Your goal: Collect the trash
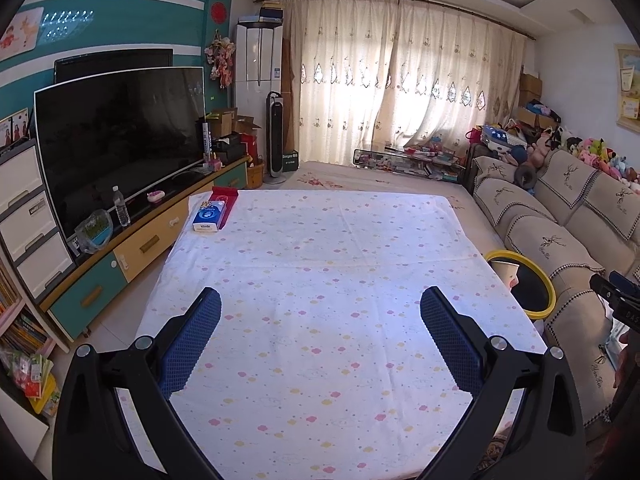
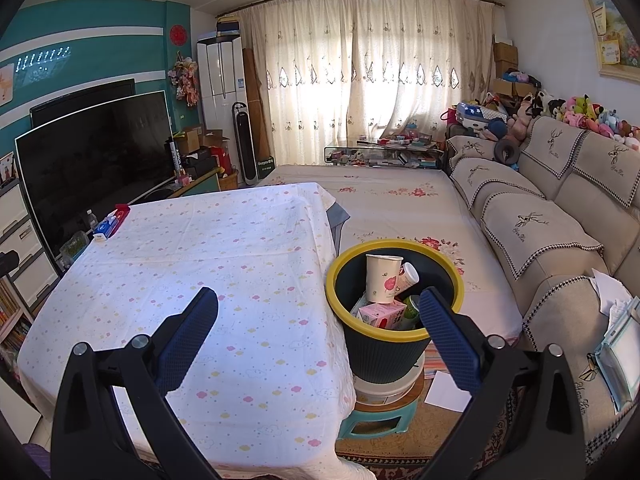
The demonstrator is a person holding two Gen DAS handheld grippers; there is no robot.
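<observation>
A dark bin with a yellow rim (image 2: 394,336) stands on a small stool beside the table's right edge; its rim (image 1: 540,312) also shows in the left wrist view. Inside lie a paper cup (image 2: 382,278), a pink carton (image 2: 382,314), a green item and other trash. My right gripper (image 2: 318,304) is open, its right finger (image 2: 448,336) over the bin's near rim. My left gripper (image 1: 320,304) is open above the cloth-covered table (image 1: 320,260) with nothing between its fingers.
A tissue pack on a red box (image 1: 210,214) lies at the table's far left corner. A TV (image 1: 120,136) and cabinet run along the left. A beige sofa (image 2: 560,220) lines the right. Papers (image 2: 446,396) lie on the floor by the stool.
</observation>
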